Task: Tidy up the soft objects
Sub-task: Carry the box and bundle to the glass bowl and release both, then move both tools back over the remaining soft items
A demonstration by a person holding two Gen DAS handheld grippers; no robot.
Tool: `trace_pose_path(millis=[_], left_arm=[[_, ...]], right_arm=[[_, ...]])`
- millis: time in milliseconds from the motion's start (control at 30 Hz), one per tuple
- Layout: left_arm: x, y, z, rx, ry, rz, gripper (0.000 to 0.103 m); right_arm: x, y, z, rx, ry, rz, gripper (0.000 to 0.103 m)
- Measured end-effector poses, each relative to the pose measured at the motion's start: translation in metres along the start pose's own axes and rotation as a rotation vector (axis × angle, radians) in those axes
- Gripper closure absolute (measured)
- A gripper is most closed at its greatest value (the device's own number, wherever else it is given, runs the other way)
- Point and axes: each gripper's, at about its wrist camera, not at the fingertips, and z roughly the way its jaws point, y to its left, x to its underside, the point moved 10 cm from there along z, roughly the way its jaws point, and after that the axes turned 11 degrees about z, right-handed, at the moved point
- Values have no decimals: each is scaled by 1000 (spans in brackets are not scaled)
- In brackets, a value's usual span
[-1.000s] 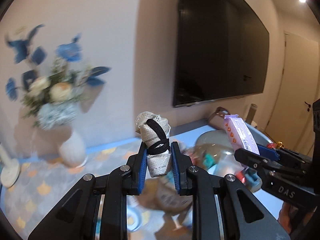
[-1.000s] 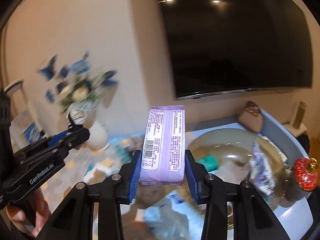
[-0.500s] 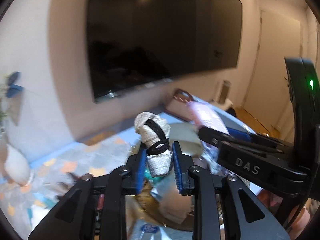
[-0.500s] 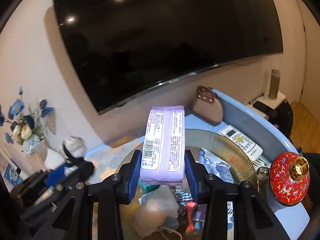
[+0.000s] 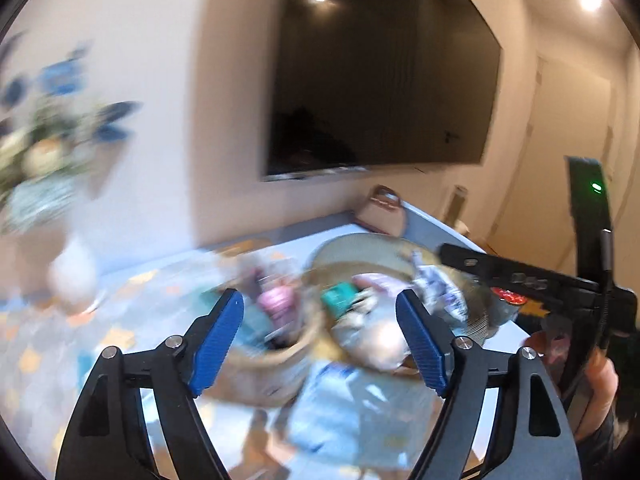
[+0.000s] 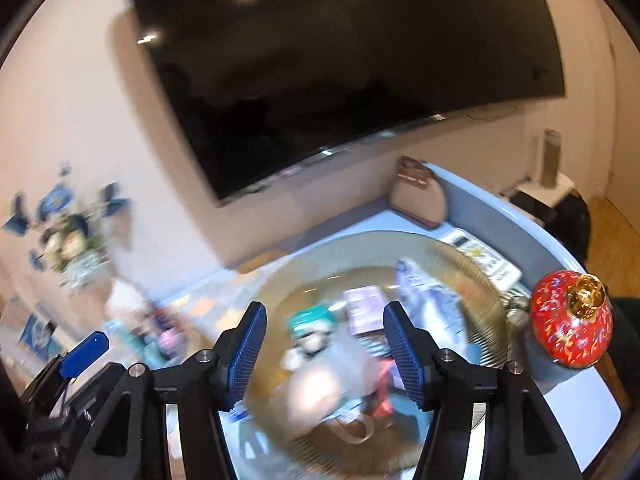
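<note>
Both views are motion-blurred. My left gripper [image 5: 320, 336] is open and empty above a round woven basket [image 5: 280, 356] with soft items in it. My right gripper [image 6: 324, 344] is open and empty above a wide golden tray [image 6: 472, 276]. The purple pack [image 6: 364, 308] lies in that tray beside a teal item [image 6: 312, 320] and a pale cloth bundle [image 6: 324, 388]. The tray also shows in the left wrist view [image 5: 360, 248]. I cannot make out the rolled beige bundle.
A red and gold jar [image 6: 572, 320] stands at the tray's right. A remote [image 6: 480, 252] and a tan handbag [image 6: 420, 200] sit behind it. A vase of blue flowers [image 5: 68, 272] stands left. A dark TV [image 5: 380, 80] hangs on the wall.
Both grippers have opened. The left one no longer holds the rolled beige bundle and the right one no longer holds the purple pack, which now lies in the tray.
</note>
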Motion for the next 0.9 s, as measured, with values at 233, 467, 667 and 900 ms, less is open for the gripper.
trace_pose_path(millis=[233,467,667,900], left_arm=[[67,100,-93,-221,-18,-189,25],[170,183,-124,-462,151,-310,25],[239,198,-102,-490,268,-344,26],[255,197,-93,-487,280,-339,26]], right_arm=[[73,98,-33,-184,70,-160,44],[204,175,6,-196,228,-438,43],[278,167,73,-68,325,-526,43],[281,155,92,-70,352,-479,18]])
